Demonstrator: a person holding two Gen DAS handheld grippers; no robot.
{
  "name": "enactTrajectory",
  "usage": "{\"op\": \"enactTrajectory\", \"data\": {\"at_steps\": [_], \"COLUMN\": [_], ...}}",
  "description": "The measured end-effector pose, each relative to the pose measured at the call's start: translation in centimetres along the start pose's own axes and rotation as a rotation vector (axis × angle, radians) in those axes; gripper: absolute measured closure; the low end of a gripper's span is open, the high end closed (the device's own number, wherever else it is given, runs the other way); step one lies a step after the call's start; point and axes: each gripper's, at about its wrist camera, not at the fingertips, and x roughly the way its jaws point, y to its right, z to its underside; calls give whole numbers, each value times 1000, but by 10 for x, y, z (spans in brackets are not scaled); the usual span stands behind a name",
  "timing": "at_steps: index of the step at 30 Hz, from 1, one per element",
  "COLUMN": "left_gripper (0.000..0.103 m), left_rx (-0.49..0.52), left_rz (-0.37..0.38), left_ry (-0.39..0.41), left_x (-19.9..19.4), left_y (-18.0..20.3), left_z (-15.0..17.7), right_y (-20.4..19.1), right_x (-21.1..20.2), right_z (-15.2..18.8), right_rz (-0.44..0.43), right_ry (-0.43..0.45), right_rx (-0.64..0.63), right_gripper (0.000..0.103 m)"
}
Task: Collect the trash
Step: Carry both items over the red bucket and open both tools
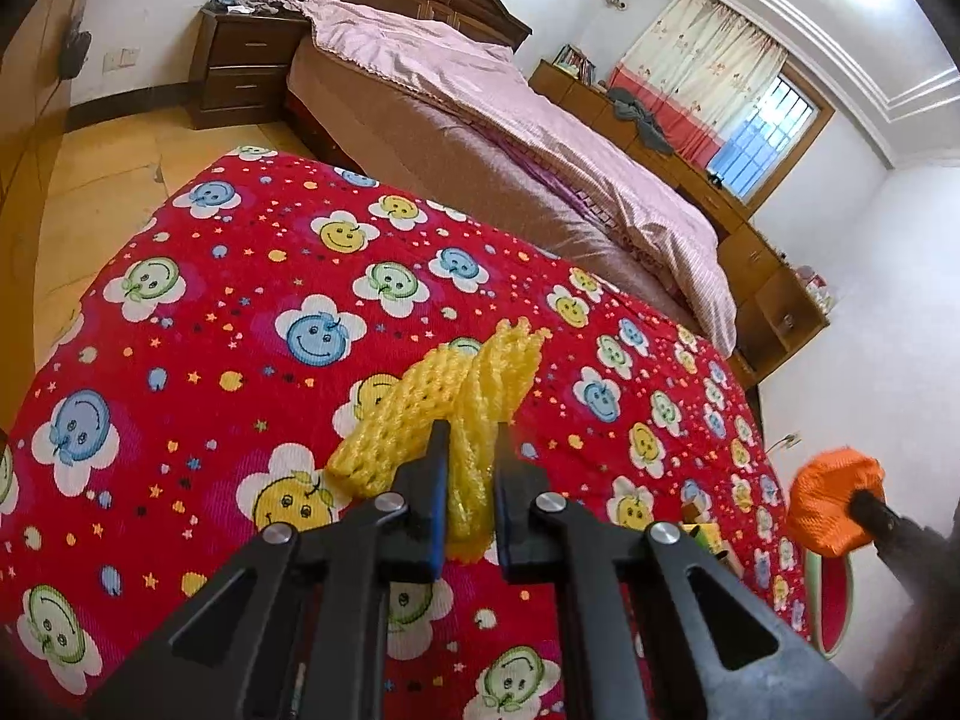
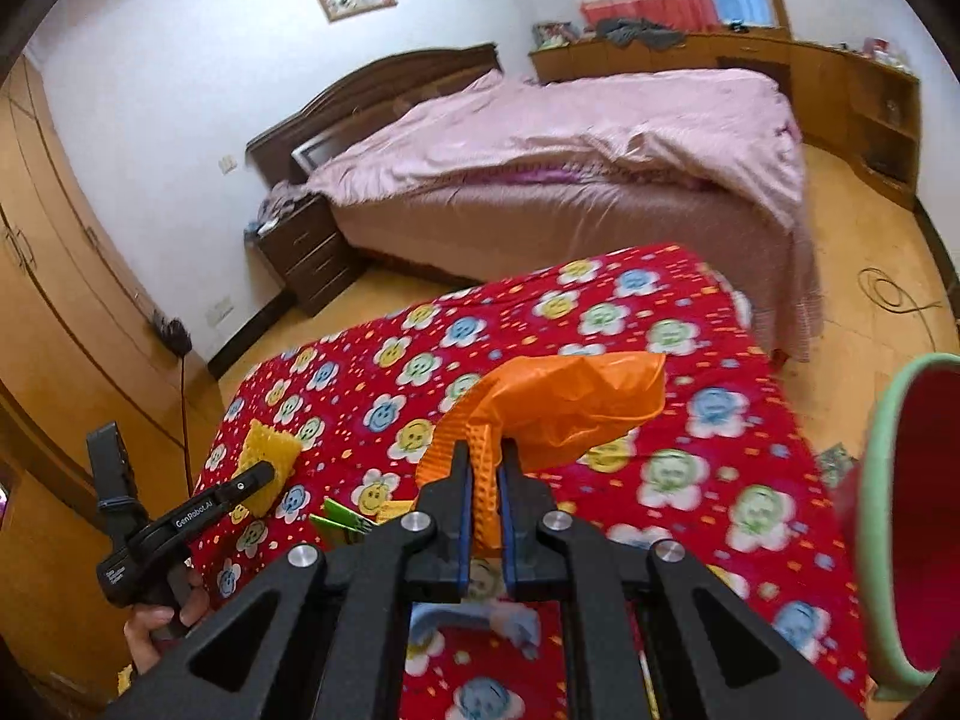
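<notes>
Foam mesh is what both tongs have hold of: my left gripper [image 1: 471,444] is clamped on a yellow foam net [image 1: 444,402], and my right gripper [image 2: 483,459] is pinched on an orange foam net [image 2: 558,402], its jaws drawn in tight on a ribbed strip of it.

As I judge it, the step in hand is carrying the orange piece to the bin [image 2: 900,516], whose pale green rim and red inside stand just to the right of my right tongs. To do it well I would keep the squeeze firm, since this stuff is light and springy and could slip out of a shallow pinch. I would swing right until the bulging end hangs over the mouth, and only then let go. The puffed part juts forward and right of the fingertips, so it may catch the rim if I come in low (better high than tidy).

The yellow net sits between the left fingers, its two lobes fanning forward and left beyond the tips. Whether it still touches the red smiley-flower cloth [image 1: 198,312] under it I cannot tell. It looks like a diamond-lattice fruit sleeve, creased at the pinch. The orange one is crumpled and glossy, ribbed where the jaws hold it.

Below and to the left of my right tongs some green and yellow wrappers [image 2: 354,519] lie on the cloth. I take those to be next.
</notes>
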Motion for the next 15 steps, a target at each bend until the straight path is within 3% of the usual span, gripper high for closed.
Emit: {"op": "enactTrajectory", "data": {"at_steps": [15], "left_gripper": [92], "left_rx": [117], "left_rz": [122], "left_ry": [59], "left_x": [-54], "left_y": [58], "left_z": [0], "right_y": [52], "right_x": [-90], "right_z": [27], "right_rz": [88], "right_ry": [154], "right_rx": [112], "right_gripper": [94]}}
